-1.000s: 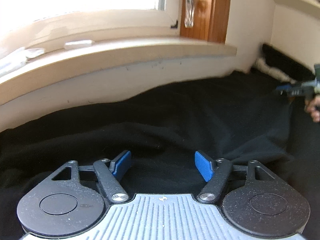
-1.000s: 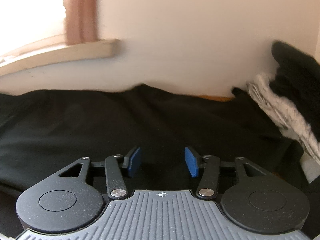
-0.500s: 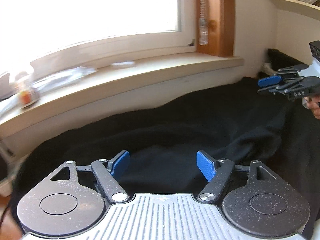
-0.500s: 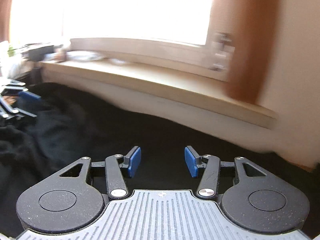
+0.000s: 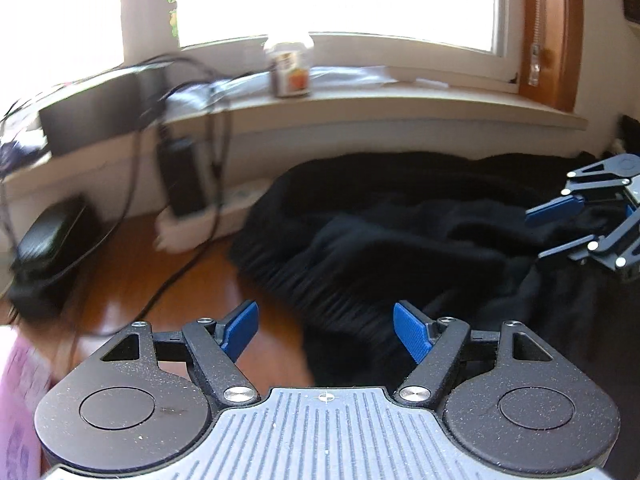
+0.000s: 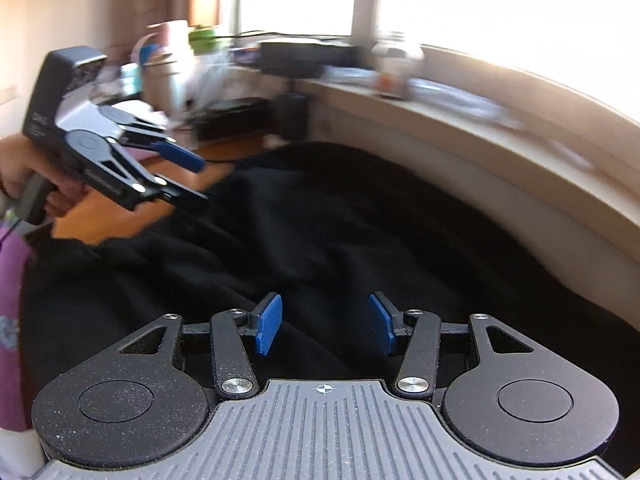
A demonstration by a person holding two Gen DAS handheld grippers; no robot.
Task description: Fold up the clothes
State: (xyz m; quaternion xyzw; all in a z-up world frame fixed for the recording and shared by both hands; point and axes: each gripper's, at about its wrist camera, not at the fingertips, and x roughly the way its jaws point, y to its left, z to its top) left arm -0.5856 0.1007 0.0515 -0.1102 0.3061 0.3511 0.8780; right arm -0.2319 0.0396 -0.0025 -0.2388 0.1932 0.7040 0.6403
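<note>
Glossy brown wooden floor [image 5: 132,284] under bright window's beige sill [image 5: 400,108], bearing blurred white-capped jar [image 5: 289,68], contents unreadable. Crumpled black fabric garment [image 5: 400,240] beside. Left gripper [image 5: 326,330] and right gripper [image 6: 326,330] both gaping, empty.

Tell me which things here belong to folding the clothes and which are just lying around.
For the job:
black garment, rumpled on the wooden table
left gripper, open
right gripper, open

Lying about:
jar on the windowsill
cables
black power adapter
</note>
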